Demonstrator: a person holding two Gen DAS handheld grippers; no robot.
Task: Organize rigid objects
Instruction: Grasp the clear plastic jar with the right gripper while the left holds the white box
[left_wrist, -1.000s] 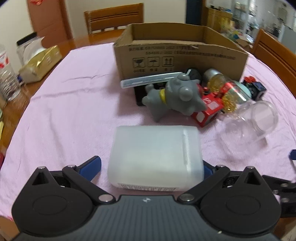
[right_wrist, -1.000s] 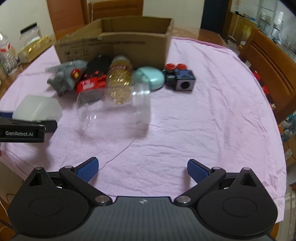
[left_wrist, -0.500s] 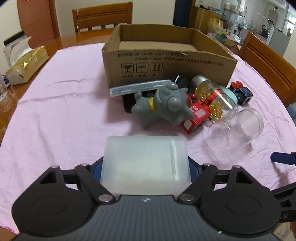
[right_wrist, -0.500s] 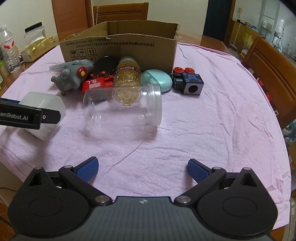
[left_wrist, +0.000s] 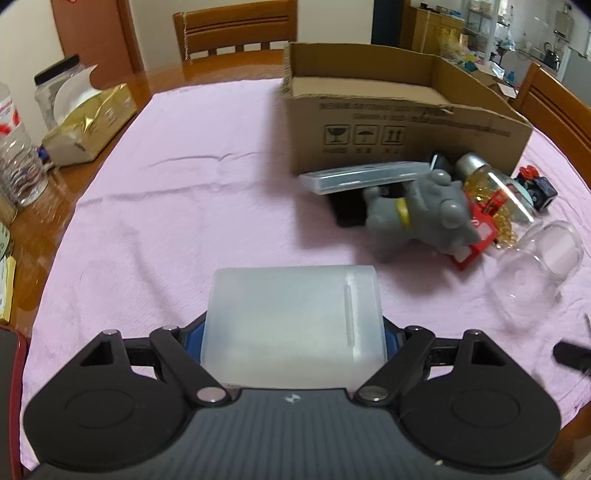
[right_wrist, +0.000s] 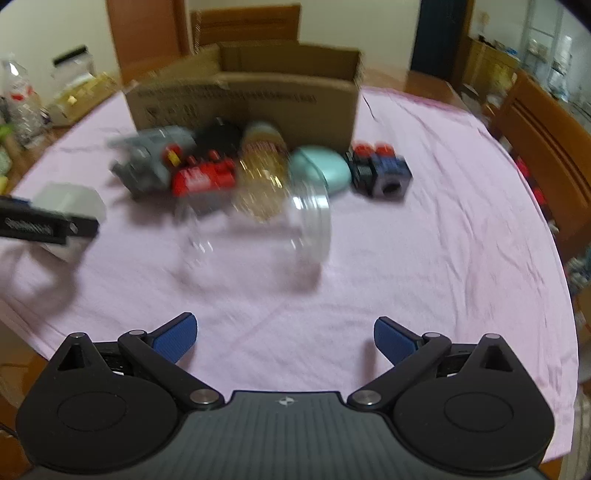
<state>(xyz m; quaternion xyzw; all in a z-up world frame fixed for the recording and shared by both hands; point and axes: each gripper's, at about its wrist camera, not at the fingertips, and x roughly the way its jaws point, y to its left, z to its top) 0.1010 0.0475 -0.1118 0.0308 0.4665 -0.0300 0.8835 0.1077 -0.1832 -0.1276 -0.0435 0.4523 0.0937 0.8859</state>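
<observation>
My left gripper (left_wrist: 293, 334) is shut on a frosted white plastic box (left_wrist: 293, 317) and holds it above the pink cloth; the box also shows at the left of the right wrist view (right_wrist: 70, 201). An open cardboard box (left_wrist: 399, 122) stands at the back. In front of it lie a grey toy dog (left_wrist: 424, 210), a red toy (left_wrist: 476, 236), a jar of yellow beads (left_wrist: 487, 188), a clear flat case (left_wrist: 365, 175) and a clear empty jar (right_wrist: 258, 232). My right gripper (right_wrist: 285, 334) is open and empty, short of the clear jar.
A teal case (right_wrist: 325, 173) and a dark blue cube toy (right_wrist: 384, 173) lie right of the pile. A gold tissue pack (left_wrist: 88, 125) and plastic bottles (left_wrist: 16, 158) stand at the table's left edge. Wooden chairs (left_wrist: 236, 26) surround the table.
My left gripper closed on the white box and lifted it, swinging left. The right gripper moved forward toward the clear jar and stayed open.
</observation>
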